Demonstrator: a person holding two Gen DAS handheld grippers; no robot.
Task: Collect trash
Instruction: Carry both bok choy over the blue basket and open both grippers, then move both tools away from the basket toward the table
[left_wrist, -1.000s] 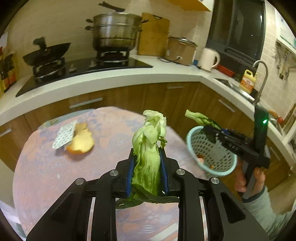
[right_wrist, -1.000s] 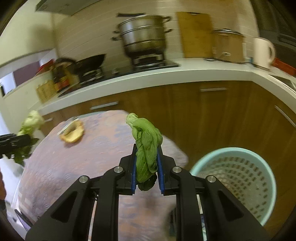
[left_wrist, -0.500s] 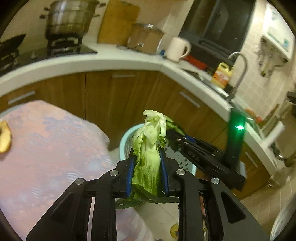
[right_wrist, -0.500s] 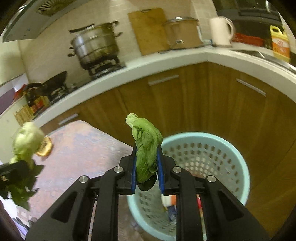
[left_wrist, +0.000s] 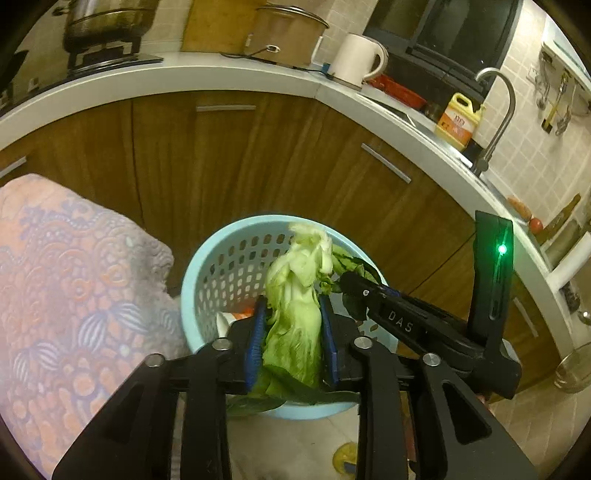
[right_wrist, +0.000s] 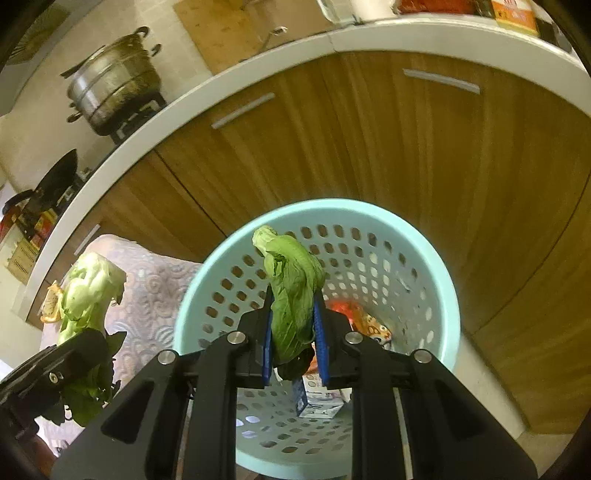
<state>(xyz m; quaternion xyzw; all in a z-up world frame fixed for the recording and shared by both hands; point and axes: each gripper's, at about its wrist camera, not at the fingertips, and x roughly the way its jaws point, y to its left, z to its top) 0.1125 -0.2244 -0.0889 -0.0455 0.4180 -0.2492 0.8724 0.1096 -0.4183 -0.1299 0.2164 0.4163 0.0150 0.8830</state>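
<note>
Over the pale blue basket (left_wrist: 207, 273) your left gripper (left_wrist: 291, 325) has just been widening its jaws, and the pale cabbage stalk (left_wrist: 295, 295) stands loosely between the blue pads. Your right gripper (right_wrist: 293, 325) pinches a wilted green leaf (right_wrist: 291, 284) above the same basket (right_wrist: 443, 295), where a small carton (right_wrist: 317, 400) and orange wrapper (right_wrist: 369, 321) lie inside.
</note>
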